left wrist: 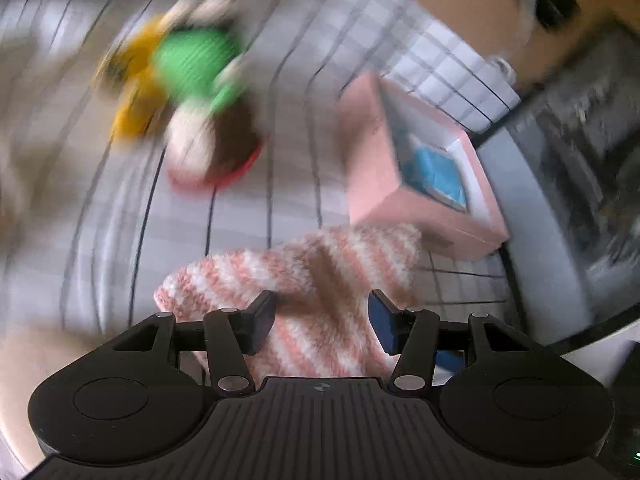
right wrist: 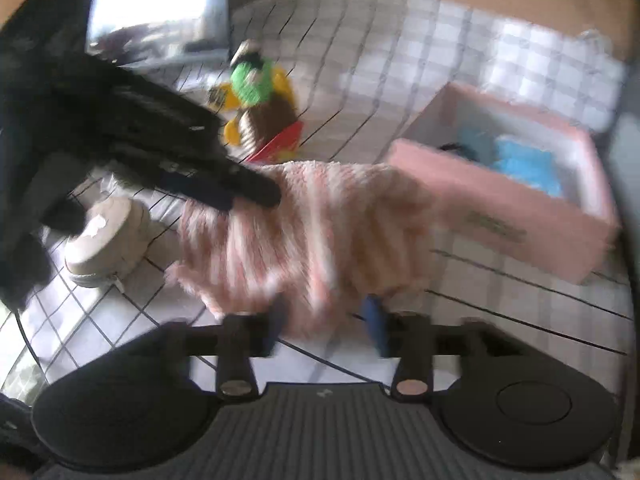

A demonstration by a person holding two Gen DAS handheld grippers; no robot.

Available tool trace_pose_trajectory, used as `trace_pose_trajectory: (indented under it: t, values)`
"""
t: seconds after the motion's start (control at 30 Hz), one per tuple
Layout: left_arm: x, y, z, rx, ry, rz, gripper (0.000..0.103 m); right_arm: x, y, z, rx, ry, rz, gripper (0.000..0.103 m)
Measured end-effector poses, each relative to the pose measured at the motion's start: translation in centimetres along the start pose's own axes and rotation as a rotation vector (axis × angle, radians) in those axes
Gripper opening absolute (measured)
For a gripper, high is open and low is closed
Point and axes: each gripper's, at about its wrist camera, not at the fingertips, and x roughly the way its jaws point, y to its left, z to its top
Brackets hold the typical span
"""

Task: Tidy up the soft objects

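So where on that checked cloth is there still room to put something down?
Bare checked cloth lies behind the striped sock, between the plush toy and the pink box. Another bare strip runs in front of the box, nearest the right camera. It is crowded on the left, around the toy, the beige pouch and the left hand-held gripper.

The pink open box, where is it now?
In both wrist views the pink open box sits right of the fluffy pink-and-white striped cloth, on the checked sheet.

I count one pink-and-white striped sock (right wrist: 320,224), one pink box (right wrist: 516,216) with one blue cloth (right wrist: 524,168) inside it at the right, one plush toy (right wrist: 260,100) far left, and one beige round pouch (right wrist: 108,236) near left.
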Motion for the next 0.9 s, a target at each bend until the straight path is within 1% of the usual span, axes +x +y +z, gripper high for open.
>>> trace_pose_trajectory:
  t: [0.03, 0.1, 0.17, 0.23, 0.27, 0.33, 0.43, 0.47, 0.5, 0.57, 0.63, 0.7, 0.77, 0.8, 0.87, 0.9]
  values:
    - [-0.1, -1.2, 0.5, 0.084, -0.016, 0.018, 0.056, -1.2, -0.4, -0.5, 0.002, -0.024, -0.036, 0.058]
    - [-0.4, -3.3, 1.4, 0.244, -0.033, 0.032, 0.056, -3.5, -1.4, -2.0, 0.027, -0.055, -0.097, 0.059]
    - [-0.6, -4.5, 1.9, 0.38, -0.036, 0.054, 0.056, -5.5, -2.7, -3.8, 0.084, -0.063, -0.151, 0.061]
    - [-0.5, -4.6, 2.2, 0.462, -0.023, 0.077, 0.056, -7.0, -4.2, -5.8, 0.149, -0.061, -0.208, 0.061]
    - [0.0, -4.4, 2.5, 0.469, -0.004, 0.083, 0.056, -7.5, -4.8, -6.7, 0.185, -0.058, -0.233, 0.061]
    - [1.7, -3.4, 3.3, 0.428, 0.062, 0.068, 0.056, -8.2, -6.3, -8.3, 0.278, -0.056, -0.271, 0.061]
    - [4.8, -1.5, 4.1, 0.333, 0.169, -0.041, 0.056, -8.4, -8.0, -10.0, 0.41, -0.045, -0.279, 0.061]
    - [5.7, -1.1, 4.1, 0.31, 0.202, -0.061, 0.056, -8.3, -8.4, -10.4, 0.443, -0.044, -0.278, 0.061]
    - [6.2, -1.1, 3.8, 0.311, 0.224, -0.064, 0.057, -8.1, -8.7, -10.7, 0.465, -0.039, -0.28, 0.061]
    - [6.1, -2.3, 2.8, 0.395, 0.232, -0.043, 0.059, -7.8, -9.2, -11.4, 0.499, -0.021, -0.283, 0.062]
    - [6.0, -3.8, 1.5, 0.492, 0.246, -0.023, 0.061, -8.0, -9.3, -11.8, 0.517, -0.041, -0.275, 0.067]
    - [6.2, -5.0, 0.2, 0.571, 0.24, 0.02, 0.065, -8.0, -9.2, -11.9, 0.517, -0.044, -0.276, 0.069]
    - [6.4, -5.6, -0.4, 0.591, 0.231, 0.049, 0.07, -7.9, -9.1, -11.8, 0.516, -0.048, -0.261, 0.078]
    - [6.6, -5.8, -0.7, 0.594, 0.225, 0.061, 0.071, -7.9, -9.1, -11.8, 0.515, -0.05, -0.25, 0.08]
    - [6.9, -6.2, -1.0, 0.604, 0.211, 0.083, 0.073, -7.8, -9.2, -11.7, 0.517, -0.056, -0.23, 0.089]
    - [7.2, -6.1, -0.8, 0.598, 0.205, 0.086, 0.074, -7.8, -9.1, -11.7, 0.523, -0.061, -0.222, 0.091]
